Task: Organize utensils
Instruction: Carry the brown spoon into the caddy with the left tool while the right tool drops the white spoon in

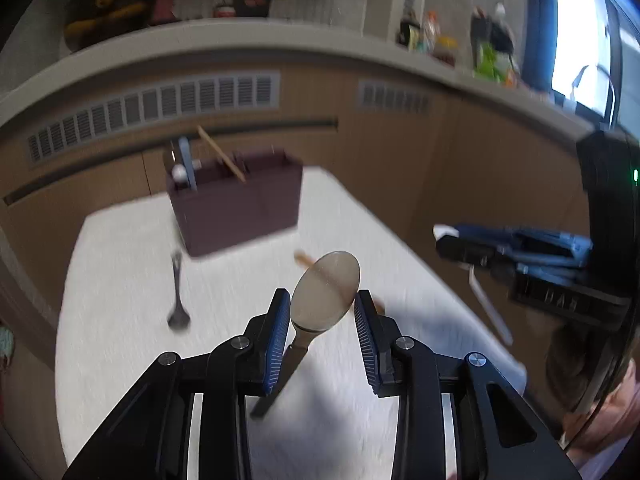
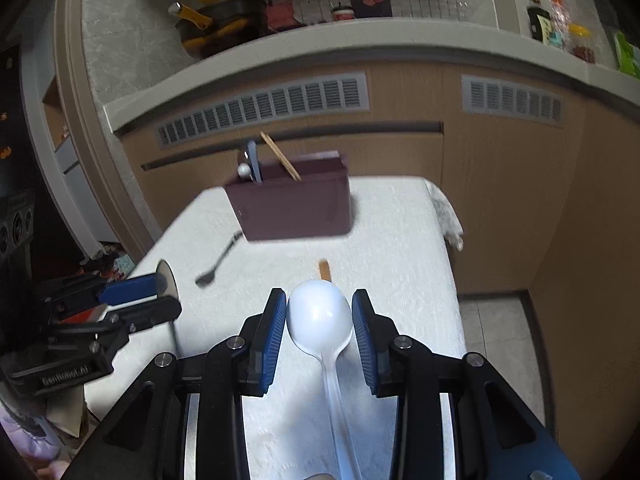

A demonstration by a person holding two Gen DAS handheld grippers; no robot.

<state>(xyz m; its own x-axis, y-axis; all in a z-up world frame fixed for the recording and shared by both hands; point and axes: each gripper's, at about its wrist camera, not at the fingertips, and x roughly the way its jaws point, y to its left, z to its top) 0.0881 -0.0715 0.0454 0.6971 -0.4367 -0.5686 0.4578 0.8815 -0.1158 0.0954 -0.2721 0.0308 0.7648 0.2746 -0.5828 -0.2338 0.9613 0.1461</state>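
Ahead of my grippers I see a white-clothed table against a wooden cabinet with 2 grey vents. Above runs a grey counter holding pans and bottles. Far right, a bright window; below right, grey floor.

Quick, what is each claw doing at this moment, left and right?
Left claw: closed on a metal spoon.
Right claw: closed on a white plastic spoon.
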